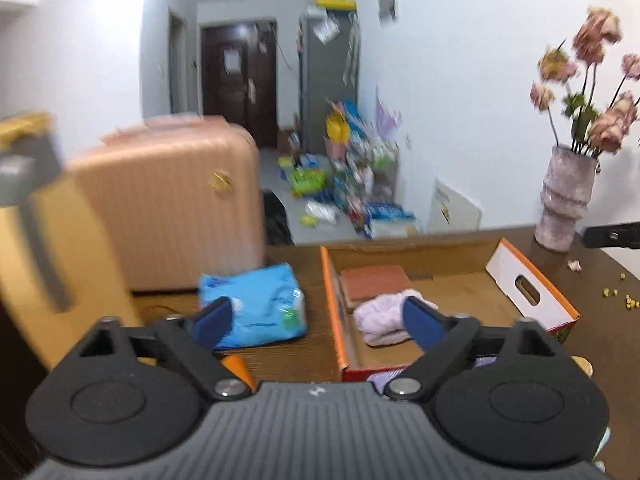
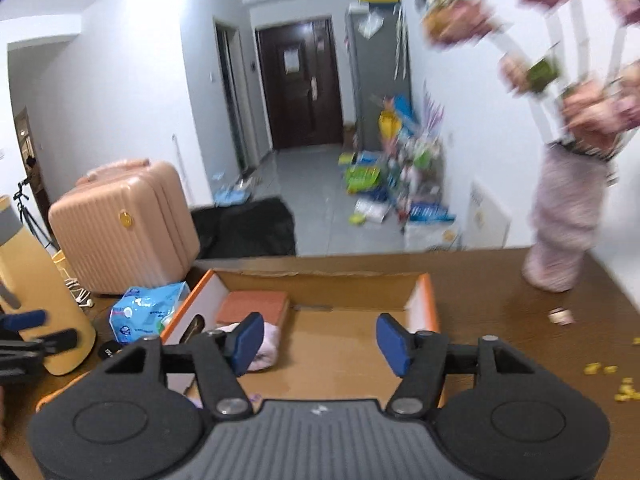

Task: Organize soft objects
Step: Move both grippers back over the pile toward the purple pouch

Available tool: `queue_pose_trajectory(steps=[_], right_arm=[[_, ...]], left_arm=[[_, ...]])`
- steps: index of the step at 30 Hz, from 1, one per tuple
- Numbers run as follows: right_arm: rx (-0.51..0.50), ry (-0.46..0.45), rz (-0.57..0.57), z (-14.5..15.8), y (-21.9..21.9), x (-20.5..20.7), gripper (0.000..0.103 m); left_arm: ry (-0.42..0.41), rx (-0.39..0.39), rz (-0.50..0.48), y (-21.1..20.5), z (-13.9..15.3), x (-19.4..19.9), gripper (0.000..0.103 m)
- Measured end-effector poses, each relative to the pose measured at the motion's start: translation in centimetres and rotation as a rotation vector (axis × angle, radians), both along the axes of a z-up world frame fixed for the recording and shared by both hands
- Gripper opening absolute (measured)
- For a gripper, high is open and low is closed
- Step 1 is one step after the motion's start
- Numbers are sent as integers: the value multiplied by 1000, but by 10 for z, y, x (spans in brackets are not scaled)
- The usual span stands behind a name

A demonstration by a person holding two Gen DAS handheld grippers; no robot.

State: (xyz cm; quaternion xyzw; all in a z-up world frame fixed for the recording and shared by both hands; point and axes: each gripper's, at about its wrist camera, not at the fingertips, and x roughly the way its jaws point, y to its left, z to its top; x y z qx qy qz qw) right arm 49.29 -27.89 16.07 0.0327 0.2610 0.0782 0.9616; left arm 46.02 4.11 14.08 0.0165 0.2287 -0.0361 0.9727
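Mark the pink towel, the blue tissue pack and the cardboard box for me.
pink towel [image 1: 380, 316], left wrist view, on its folded top.
blue tissue pack [image 1: 256, 300], left wrist view, on its top face.
cardboard box [image 2: 340, 344], right wrist view, on its bare floor.

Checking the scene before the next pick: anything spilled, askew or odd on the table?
Yes. Small yellow bits and a fallen petal lie scattered on the table near the vase, which holds wilted flowers. The blue soft pack sits outside the cardboard box; a pink cloth is already inside.
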Motion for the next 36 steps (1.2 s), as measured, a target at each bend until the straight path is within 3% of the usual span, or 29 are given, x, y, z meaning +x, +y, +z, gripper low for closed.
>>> queue_pose_trajectory(steps=[2,9,12,15,18,21,27,36], right_arm=[[3,-41,-5,0,-9,-30,76],[18,-170,31,-18,-16,-158,79],[14,-238,42,-39,-11,-217,82],[19,-296,38,-66,-3,-275,86],[9,-293,44,-90,6,-318,86],[5,-281,45,-111,13,-357,86],[2,-240,67,-139,19,-403,86],[31,-214,56,-145,18,-384,85]], left_arm=[[-61,7,14,3,5,-34,99],[-163,-38,18,4,-4,-158,103],[-218,-36,30,4,-20,-217,103],[-247,-46,109,3,-41,-265,103],[-246,-56,140,-2,-63,-303,103],[-240,-55,113,-9,-84,-338,103],[-211,-53,71,-17,-101,-369,103],[-190,-53,58,-21,-100,-338,103]])
